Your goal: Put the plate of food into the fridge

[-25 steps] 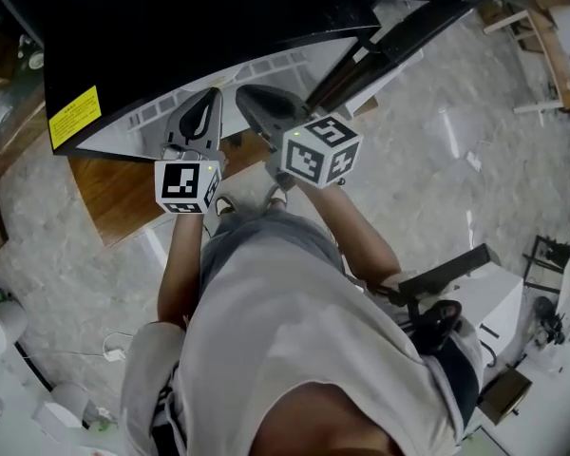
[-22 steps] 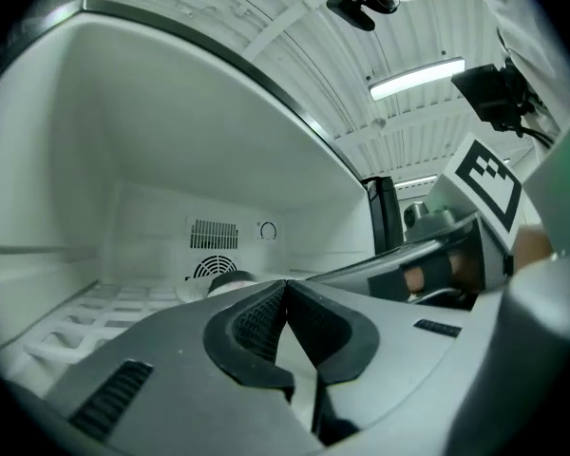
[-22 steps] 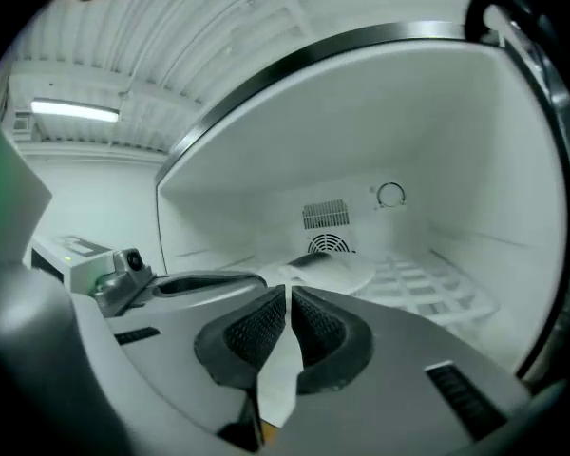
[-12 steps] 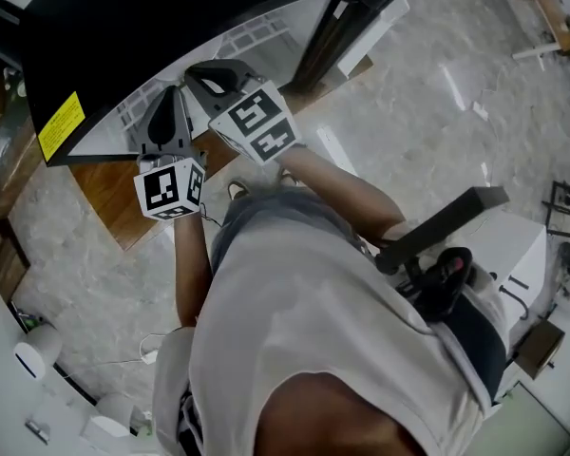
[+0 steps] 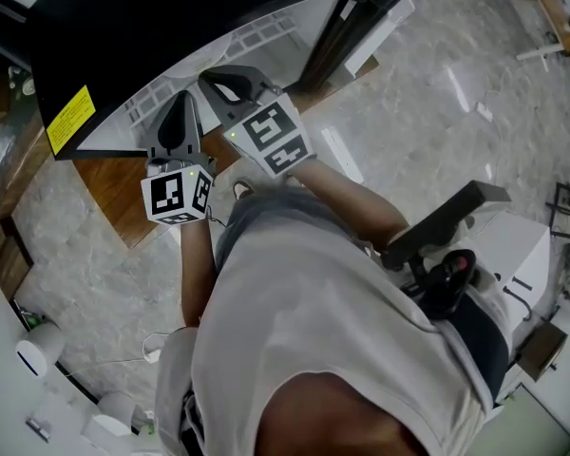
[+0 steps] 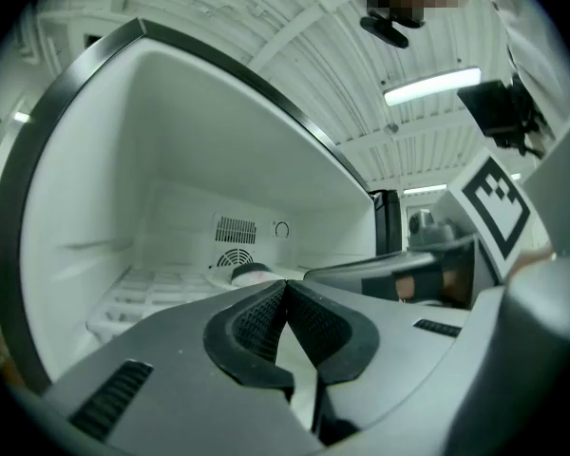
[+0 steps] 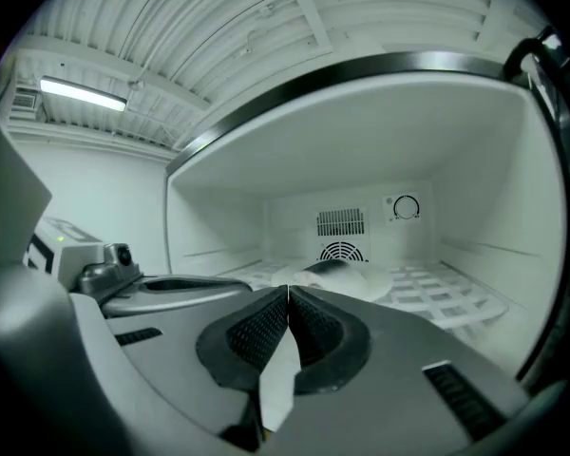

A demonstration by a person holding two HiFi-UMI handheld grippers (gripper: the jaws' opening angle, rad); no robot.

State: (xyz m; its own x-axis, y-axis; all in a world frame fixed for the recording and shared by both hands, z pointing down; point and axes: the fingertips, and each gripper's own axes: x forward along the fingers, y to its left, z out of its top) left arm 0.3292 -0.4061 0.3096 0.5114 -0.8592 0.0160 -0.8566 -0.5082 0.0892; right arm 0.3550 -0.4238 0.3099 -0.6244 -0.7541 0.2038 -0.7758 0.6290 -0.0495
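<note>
The fridge point(image 5: 171, 27) is black outside, with a white inside point(image 7: 218, 160) and its door standing open. A white plate of food point(image 7: 347, 275) rests on the wire shelf point(image 7: 437, 297) at the back, below the fan grille; it also appears as the plate point(image 6: 250, 273) in the left gripper view. My left gripper point(image 6: 285, 285) and right gripper point(image 7: 288, 293) are side by side at the fridge mouth, short of the plate. Both are shut with nothing between the pads. From the head view, the left gripper point(image 5: 184, 103) and right gripper point(image 5: 218, 79) point into the opening.
The open fridge door point(image 5: 347, 17) stands edge-on to the right of the grippers. A brown wooden panel point(image 5: 114, 188) lies below the fridge on the marble floor point(image 5: 437, 112). White and black equipment point(image 5: 475, 245) stands to the right, behind the person.
The right gripper has swung left, closer to the left gripper, and its marker cube has turned. Over the last half second both grippers have barely moved.
</note>
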